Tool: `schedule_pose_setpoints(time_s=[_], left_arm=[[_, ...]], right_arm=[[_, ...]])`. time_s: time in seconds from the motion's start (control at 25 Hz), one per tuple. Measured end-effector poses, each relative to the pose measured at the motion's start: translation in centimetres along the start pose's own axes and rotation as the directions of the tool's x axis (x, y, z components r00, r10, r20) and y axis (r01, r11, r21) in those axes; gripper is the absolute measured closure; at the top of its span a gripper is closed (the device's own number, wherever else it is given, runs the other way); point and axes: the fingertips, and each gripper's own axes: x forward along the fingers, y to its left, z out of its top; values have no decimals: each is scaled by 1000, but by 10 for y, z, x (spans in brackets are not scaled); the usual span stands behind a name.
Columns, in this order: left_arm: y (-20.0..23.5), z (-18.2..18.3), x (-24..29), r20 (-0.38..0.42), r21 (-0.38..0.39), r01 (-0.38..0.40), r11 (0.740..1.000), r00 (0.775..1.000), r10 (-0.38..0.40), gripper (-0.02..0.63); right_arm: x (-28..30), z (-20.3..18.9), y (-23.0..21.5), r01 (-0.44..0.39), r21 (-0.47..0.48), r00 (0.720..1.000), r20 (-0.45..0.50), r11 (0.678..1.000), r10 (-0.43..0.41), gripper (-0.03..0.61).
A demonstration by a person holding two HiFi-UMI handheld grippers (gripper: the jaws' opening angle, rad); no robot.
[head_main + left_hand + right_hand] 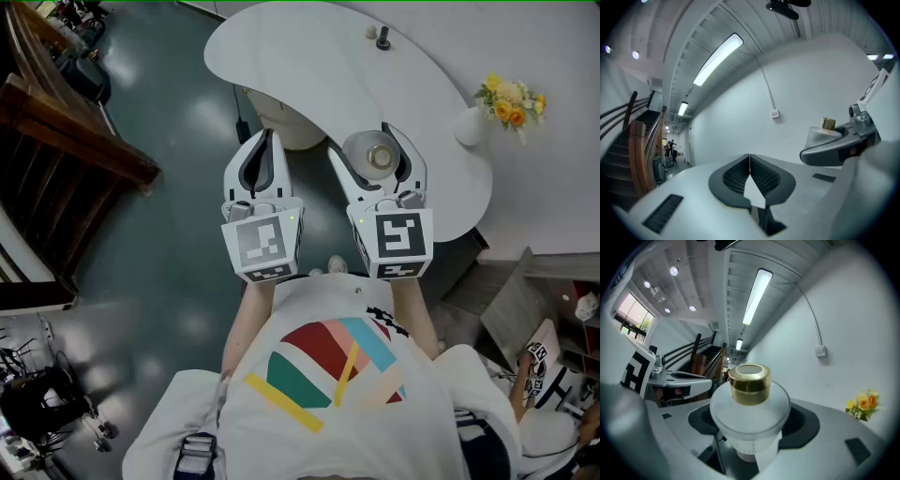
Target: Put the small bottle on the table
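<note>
The small bottle (380, 157) is frosted white with a gold cap (749, 383). My right gripper (373, 146) is shut on it, jaws spread wide round its body, and holds it upright over the near edge of the white table (309, 56). In the right gripper view the bottle (750, 420) fills the space between the jaws. My left gripper (266, 141) hangs beside it over the floor, shut with nothing in it; its pads (761, 178) meet. The bottle (828, 125) also shows at the right of the left gripper view.
A white vase (469, 127) with yellow flowers (511, 101) stands at the table's right end, and a small dark object (382, 37) at its far side. A pale bin (281, 117) sits under the table. Wooden stairs (56, 141) are at the left.
</note>
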Motion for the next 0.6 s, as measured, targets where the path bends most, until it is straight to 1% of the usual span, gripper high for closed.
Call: schedule_pose_setpoints(time_s=[0.32,0.44,0.6], left_arm=[[-5,3,5,3,-4,-23,1000,1000,23,595],[-9,1,9,-10,-1,-29,1000,1000,29,595],[-20,6,16,-2,4,-22,1000,1000,22,595]], right_arm=[[1,-4,-14,-8,-4,1000,2,1000,8,232],[1,-3,-17,-22,4,1000,10,1000,22,232],[-1,-5,-23,-48,20,998,28,999,47,231]])
